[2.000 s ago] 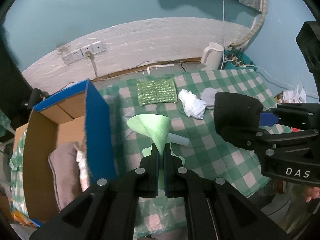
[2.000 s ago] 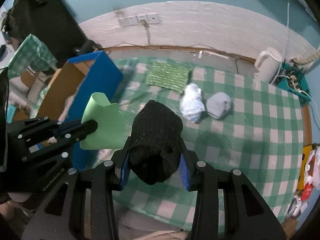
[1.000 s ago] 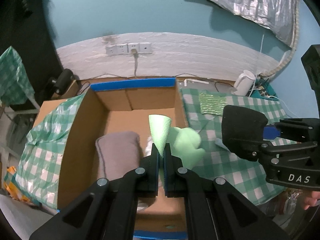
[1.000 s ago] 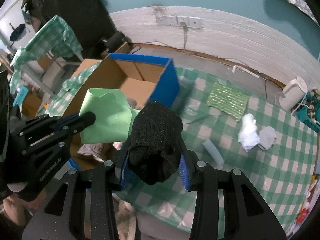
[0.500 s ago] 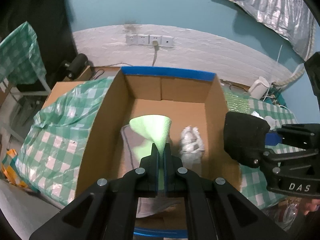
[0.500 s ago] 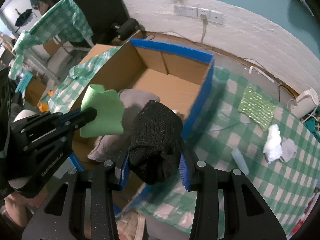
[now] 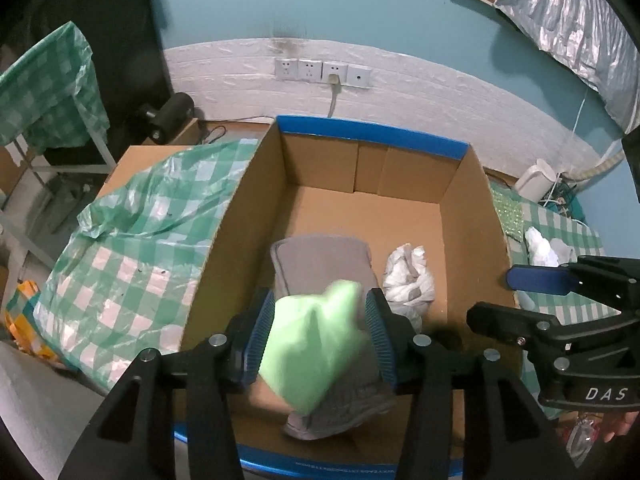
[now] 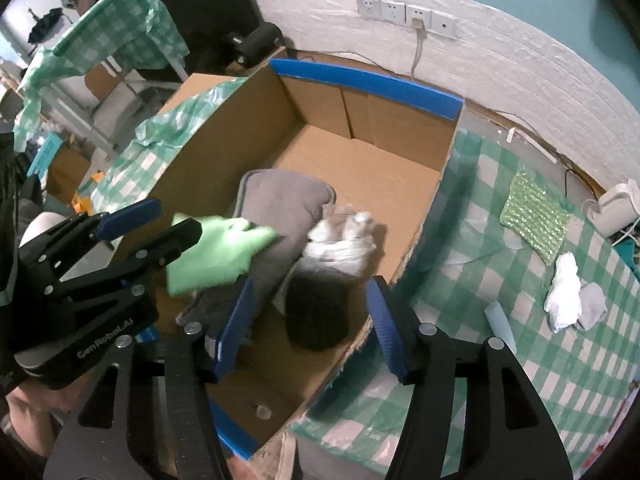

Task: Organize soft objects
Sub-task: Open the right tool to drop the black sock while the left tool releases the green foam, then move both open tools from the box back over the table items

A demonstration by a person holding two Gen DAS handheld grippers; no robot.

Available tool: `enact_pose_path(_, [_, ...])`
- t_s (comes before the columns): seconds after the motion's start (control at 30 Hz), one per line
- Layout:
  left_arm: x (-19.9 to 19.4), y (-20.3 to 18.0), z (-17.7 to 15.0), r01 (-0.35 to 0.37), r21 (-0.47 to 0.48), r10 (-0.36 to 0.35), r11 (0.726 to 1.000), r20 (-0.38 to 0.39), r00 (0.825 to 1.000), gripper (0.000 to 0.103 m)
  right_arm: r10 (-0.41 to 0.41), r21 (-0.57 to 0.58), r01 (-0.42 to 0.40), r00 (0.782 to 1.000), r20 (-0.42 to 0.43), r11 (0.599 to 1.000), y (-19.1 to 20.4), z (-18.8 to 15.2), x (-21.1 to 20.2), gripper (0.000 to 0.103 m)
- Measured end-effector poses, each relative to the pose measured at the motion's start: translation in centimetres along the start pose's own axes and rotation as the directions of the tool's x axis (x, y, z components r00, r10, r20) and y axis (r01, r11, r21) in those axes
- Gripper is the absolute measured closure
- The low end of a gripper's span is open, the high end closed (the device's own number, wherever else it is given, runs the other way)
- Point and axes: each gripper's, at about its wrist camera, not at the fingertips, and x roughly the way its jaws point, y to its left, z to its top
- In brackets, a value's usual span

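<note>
An open cardboard box with blue tape on its rim (image 7: 372,132) (image 8: 364,80) holds a grey cushion (image 7: 320,256) (image 8: 280,204) and a white bundle (image 7: 408,276) (image 8: 344,240). My left gripper (image 7: 320,340) is open over the box; a green cloth (image 7: 312,352) (image 8: 220,252) is blurred, dropping between its fingers onto the cushion. My right gripper (image 8: 308,320) is open over the box; a black knit item (image 8: 316,308) is blurred, falling between its fingers inside the box's right wall. The right gripper also shows in the left wrist view (image 7: 520,300).
On the green checked table right of the box lie a green sparkly pad (image 8: 534,216), a white cloth (image 8: 564,292), a grey cloth (image 8: 592,308) and a pale tube (image 8: 500,320). A white kettle (image 8: 616,204) stands at the back. Crumpled checked plastic (image 7: 132,240) lies left of the box.
Both grippers have opened over the box. The green cloth has left the left gripper and the black knit item has left the right; both are dropping into the box.
</note>
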Motion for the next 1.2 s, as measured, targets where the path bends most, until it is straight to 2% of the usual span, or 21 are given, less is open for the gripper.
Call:
enact_pose_path(0.13, [-0.1,0.2,0.1,0.004,-0.007,-0.004,1.000,0.005,1.000,0.055,-0.013,0.020,0.013,1.000,0.016,1.000,-0.2,-0.1,-0.4,0.037])
enact_pose_path(0.47, [-0.5,-1.3,-0.1,0.009,0.039,-0.010,0.999,0.013,1.000,0.054,-0.021,0.052,0.018,0.998,0.052,0.998,-1.5,-1.1,-1.8,0.035])
enact_pose_path(1.2, [-1.8,-6.7,-0.1,0.031,0.126,-0.035,0.992,0.030,0.999,0.053,-0.075,0.175,0.060,0.994,0.081,0.983,-8.3,-5.5,-5.5,0.031])
